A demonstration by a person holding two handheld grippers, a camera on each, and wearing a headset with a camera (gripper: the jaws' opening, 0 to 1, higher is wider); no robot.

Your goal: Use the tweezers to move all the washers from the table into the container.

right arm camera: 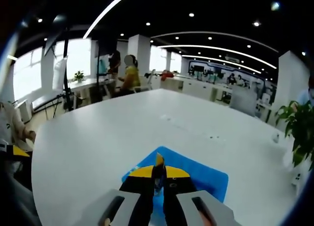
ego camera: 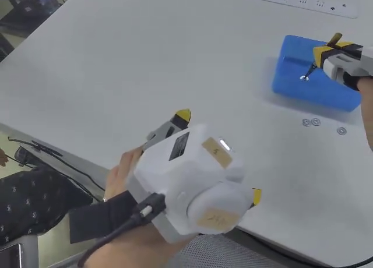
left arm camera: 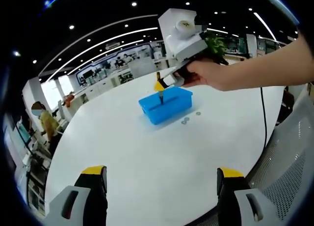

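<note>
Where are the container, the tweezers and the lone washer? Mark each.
container (ego camera: 312,96), head view, front wall.
tweezers (ego camera: 309,71), head view, dark shaft.
lone washer (ego camera: 341,130), head view, its ring.

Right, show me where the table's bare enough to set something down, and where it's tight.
Widest bare patch: the table left of the blue container, stretching from the power strip down to the left gripper. Crowded: the near side of the container, where three washers lie, and over the container, where the right gripper holds the tweezers.
</note>
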